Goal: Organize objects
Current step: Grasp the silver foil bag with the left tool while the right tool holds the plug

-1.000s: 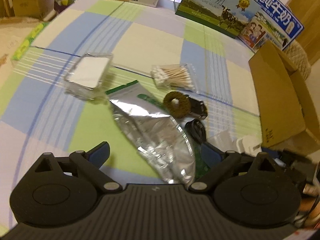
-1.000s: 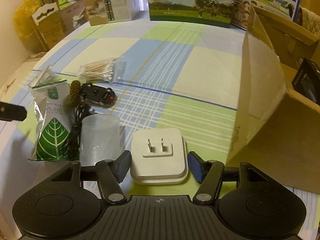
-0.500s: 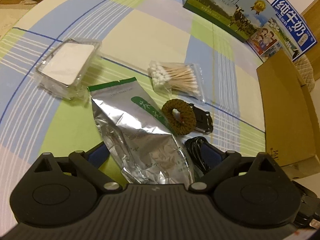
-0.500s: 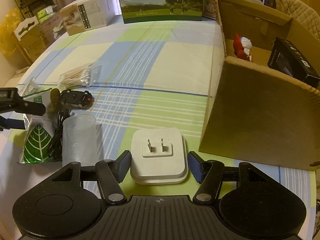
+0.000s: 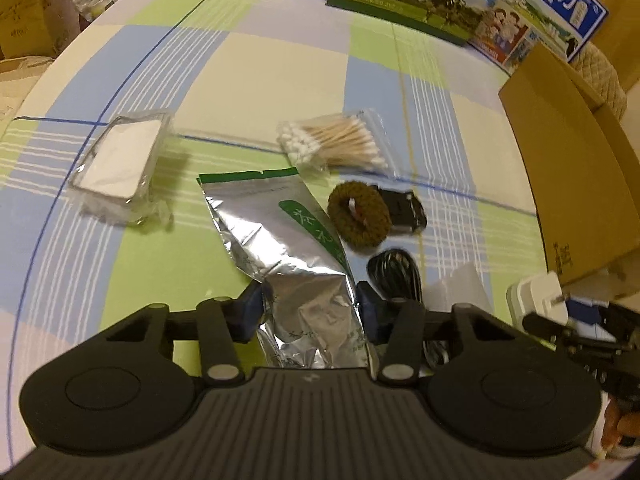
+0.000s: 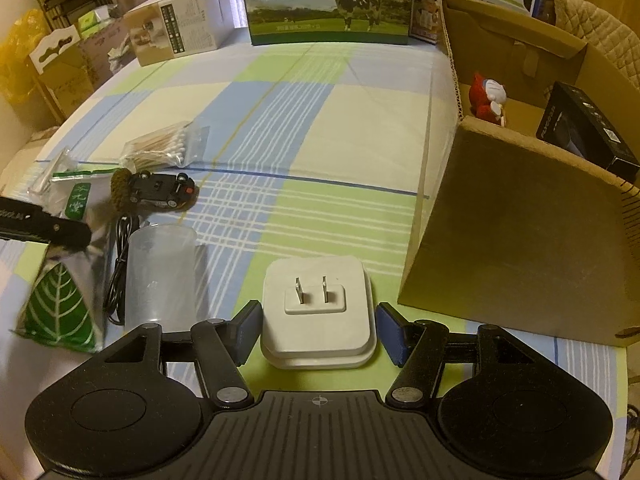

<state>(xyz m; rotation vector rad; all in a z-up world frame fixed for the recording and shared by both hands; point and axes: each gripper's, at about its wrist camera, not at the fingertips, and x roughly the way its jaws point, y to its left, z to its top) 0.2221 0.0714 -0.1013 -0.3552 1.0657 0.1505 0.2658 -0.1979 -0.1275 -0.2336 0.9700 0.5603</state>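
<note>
- Closing in since a second ago, the left gripper (image 5: 310, 304) now has its blue pads on either side of the foil pouch (image 5: 280, 232), narrow and pressed against its crumpled lower end; earlier they stood wide.
- Holding the white plug adapter (image 6: 318, 312) as before, the right gripper (image 6: 318, 326) has its pads against the adapter's sides; the cardboard box (image 6: 520, 220) now looms closer on its right, open top showing a red toy (image 6: 486, 98) and a black carton (image 6: 584, 124) inside.
- On the checked tablecloth (image 5: 260, 72) lie a bag of cotton swabs (image 5: 336, 144), a clear packet (image 5: 120, 164), a brown knitted ring (image 5: 358, 214) touching an upturned toy car (image 6: 162, 192), a black cable (image 5: 394, 272) and a frosted cup (image 6: 160, 272).
- Milk cartons (image 6: 330, 0) stand at the table's far edge; boxes clutter the room behind.
</note>
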